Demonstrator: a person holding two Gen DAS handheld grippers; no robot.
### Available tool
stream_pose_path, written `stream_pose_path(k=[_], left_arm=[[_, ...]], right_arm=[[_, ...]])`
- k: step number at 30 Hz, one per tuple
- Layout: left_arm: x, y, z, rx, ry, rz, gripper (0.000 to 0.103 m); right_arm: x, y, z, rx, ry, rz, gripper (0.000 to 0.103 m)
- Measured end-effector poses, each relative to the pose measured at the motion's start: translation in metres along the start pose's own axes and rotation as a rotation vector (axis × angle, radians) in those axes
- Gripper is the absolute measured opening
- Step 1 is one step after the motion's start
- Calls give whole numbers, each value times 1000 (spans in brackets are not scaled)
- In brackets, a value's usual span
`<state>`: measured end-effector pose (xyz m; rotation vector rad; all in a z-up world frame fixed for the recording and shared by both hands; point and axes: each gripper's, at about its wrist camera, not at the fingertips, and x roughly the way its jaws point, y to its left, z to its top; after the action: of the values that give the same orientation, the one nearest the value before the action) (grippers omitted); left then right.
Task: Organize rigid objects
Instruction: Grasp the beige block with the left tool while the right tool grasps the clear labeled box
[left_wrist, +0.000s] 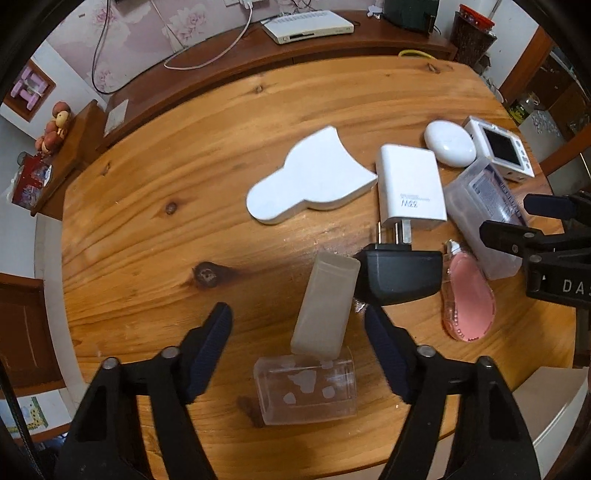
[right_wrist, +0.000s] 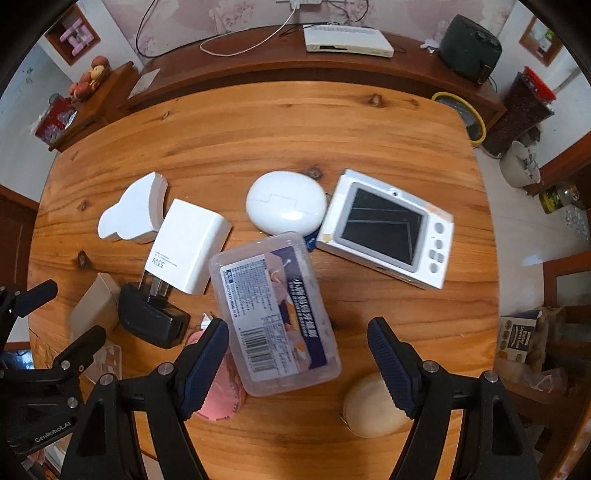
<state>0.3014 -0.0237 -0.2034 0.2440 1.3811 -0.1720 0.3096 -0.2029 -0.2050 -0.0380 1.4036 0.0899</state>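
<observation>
Knotted pine table (left_wrist: 155, 206), varnished, with rounded corners; objects are grouped toward its right side in the left wrist view.

Left to right in that view: a flat white plaque (left_wrist: 310, 181) with a curved, flared outline lies mid-table. A frosted block (left_wrist: 325, 302), rectangular and translucent, leans tilted with its lower end on a clear block (left_wrist: 306, 391) near the near edge. A black adapter (left_wrist: 402, 277), matt plastic, lies just beside the frosted block, with the prongs of a smooth white charger (left_wrist: 410, 188) touching it. A pink translucent oval (left_wrist: 469, 299) follows. A clear lidded box (right_wrist: 273, 310) with a printed label lies partly over it. A glossy white pebble-shaped case (right_wrist: 286, 203) and a white screen unit (right_wrist: 388, 229) sit toward the far right edge. A tan dome (right_wrist: 373, 406) lies near the near edge.

Left gripper (left_wrist: 299, 347): jaws apart, straddling the frosted block without contact. Right gripper (right_wrist: 295, 362): jaws apart, straddling the box; its left finger (right_wrist: 205, 365) blocks part of the pink oval.
</observation>
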Motion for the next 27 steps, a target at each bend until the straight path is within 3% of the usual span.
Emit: stream_pose_path(k=[4, 12, 15, 21, 27], left_arm=[[10, -2, 1, -12, 28, -25, 53], [19, -3, 4, -53, 40, -58, 45], [17, -5, 3, -67, 23, -61, 27], [0, -3, -2, -102, -24, -30, 27], [-48, 2, -15, -136, -77, -25, 27]], right_arm=[[12, 4, 1, -12, 21, -13, 78], [28, 9, 2, -15, 24, -21, 78], [25, 14, -1, -40, -2, -34, 66], [12, 14, -12, -48, -48, -56, 65], [-33, 11, -30, -31, -123, -25, 65]])
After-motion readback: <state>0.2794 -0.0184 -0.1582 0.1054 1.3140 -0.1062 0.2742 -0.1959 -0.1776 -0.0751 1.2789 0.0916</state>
